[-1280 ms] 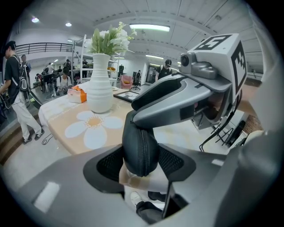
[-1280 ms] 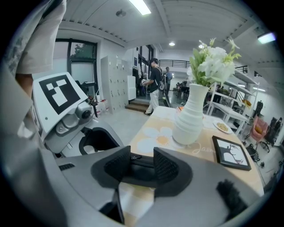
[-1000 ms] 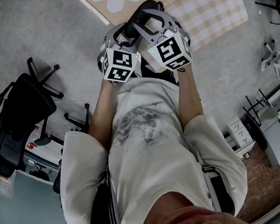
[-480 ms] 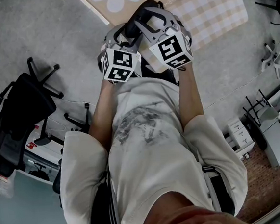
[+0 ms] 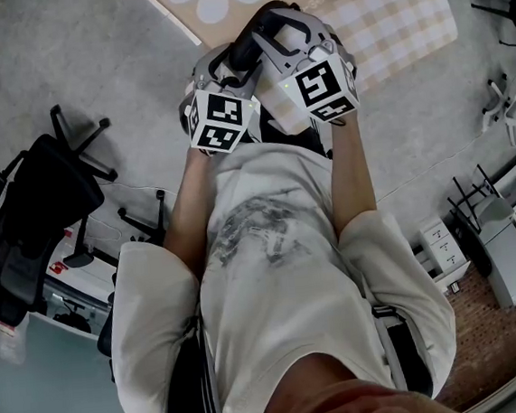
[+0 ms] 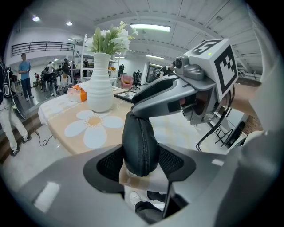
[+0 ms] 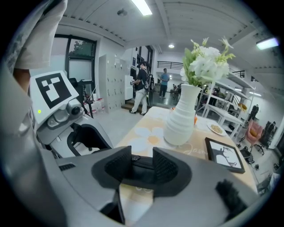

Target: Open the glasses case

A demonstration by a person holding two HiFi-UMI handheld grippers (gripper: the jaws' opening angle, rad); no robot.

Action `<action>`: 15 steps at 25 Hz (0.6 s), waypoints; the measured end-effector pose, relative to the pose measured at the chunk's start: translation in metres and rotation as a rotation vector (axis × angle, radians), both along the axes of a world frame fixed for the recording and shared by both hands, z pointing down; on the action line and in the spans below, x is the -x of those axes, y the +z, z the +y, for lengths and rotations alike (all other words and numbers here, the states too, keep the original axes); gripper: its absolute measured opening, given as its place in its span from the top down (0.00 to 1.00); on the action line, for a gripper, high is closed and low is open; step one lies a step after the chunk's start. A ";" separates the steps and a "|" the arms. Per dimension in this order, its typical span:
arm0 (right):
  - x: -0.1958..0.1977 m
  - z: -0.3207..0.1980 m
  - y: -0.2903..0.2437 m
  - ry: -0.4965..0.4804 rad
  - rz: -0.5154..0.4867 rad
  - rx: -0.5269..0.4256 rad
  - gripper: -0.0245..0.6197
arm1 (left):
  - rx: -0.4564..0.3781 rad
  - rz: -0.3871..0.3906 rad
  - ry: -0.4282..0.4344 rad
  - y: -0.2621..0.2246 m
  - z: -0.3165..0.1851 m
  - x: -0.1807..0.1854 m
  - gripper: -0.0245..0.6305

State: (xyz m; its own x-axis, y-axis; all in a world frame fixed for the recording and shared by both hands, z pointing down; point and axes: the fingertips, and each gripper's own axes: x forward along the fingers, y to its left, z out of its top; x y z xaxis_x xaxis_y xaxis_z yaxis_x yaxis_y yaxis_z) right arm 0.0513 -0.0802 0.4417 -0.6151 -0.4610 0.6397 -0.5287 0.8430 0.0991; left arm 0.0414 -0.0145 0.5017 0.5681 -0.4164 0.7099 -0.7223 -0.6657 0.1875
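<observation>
You hold the glasses case [image 6: 140, 137] clamped in your left gripper [image 6: 141, 158] while your right gripper [image 7: 142, 165] pinches its zipper [image 7: 135, 158] end, so next, I judge, draw it along the seam.

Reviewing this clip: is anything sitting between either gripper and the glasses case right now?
Nothing visible does. The left gripper is clamped on one end of the black glasses case, and the right gripper grips the other end. The vase and the table lie beyond, apart from the case.
</observation>
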 end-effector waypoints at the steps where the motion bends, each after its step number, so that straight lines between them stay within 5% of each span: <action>1: -0.004 -0.003 0.000 0.005 -0.006 0.003 0.71 | 0.002 0.001 0.000 0.000 -0.003 -0.004 0.57; 10: 0.011 0.006 0.004 0.026 0.006 -0.007 0.74 | -0.001 0.005 -0.004 0.001 0.016 0.020 0.57; 15: -0.015 -0.017 0.003 0.044 -0.017 0.003 0.74 | 0.005 0.004 0.001 -0.002 -0.004 -0.004 0.57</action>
